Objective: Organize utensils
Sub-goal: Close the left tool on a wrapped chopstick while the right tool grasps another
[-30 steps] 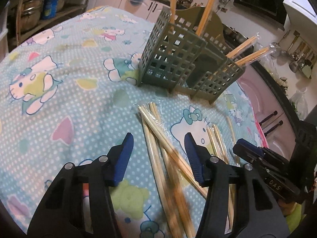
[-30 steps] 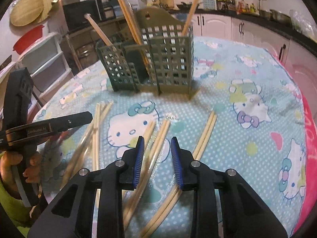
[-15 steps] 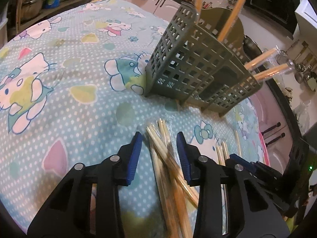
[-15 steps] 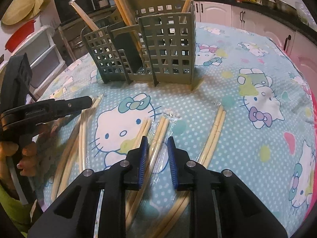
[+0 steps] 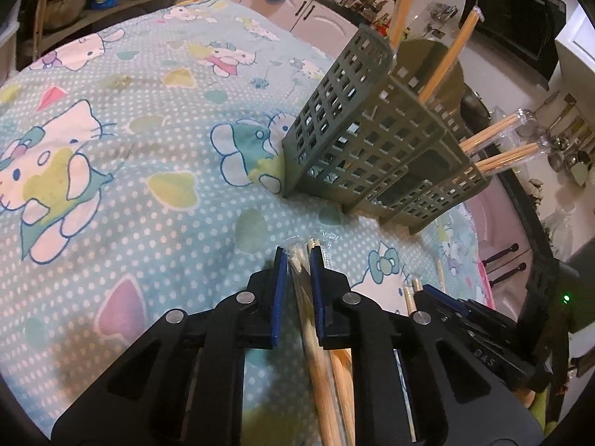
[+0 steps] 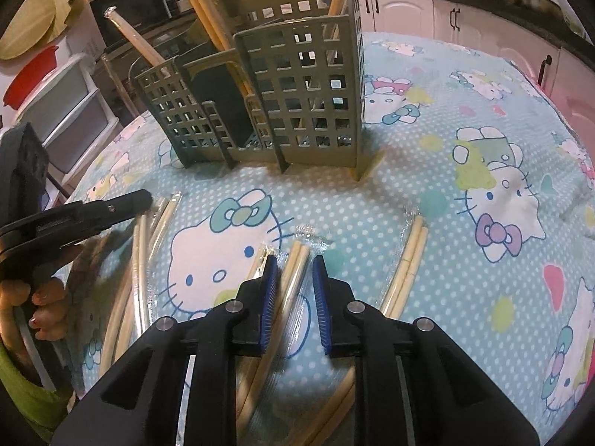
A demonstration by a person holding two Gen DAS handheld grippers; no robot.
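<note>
A green lattice utensil caddy (image 5: 372, 148) stands on the Hello Kitty tablecloth (image 5: 130, 156) with several wrapped chopstick pairs upright in it; it also shows in the right wrist view (image 6: 297, 93). My left gripper (image 5: 297, 260) is shut on a wrapped chopstick pair (image 5: 319, 353) lying on the cloth. My right gripper (image 6: 292, 264) straddles another wrapped chopstick pair (image 6: 286, 286), its jaws narrowly apart and not clamping it. More wrapped pairs lie at its right (image 6: 407, 260) and left (image 6: 141, 260). The left gripper also shows in the right wrist view (image 6: 141, 200).
Kitchen cabinets (image 6: 409, 11) and a counter with bottles run along the back. White drawers (image 6: 63, 111) and a red bowl (image 6: 29, 78) stand at the left. The right gripper shows at the lower right of the left wrist view (image 5: 465, 316).
My left gripper moved forward over the chopsticks and closed from wide open onto one wrapped pair. My right gripper lowered onto its pair, jaws still slightly apart.
</note>
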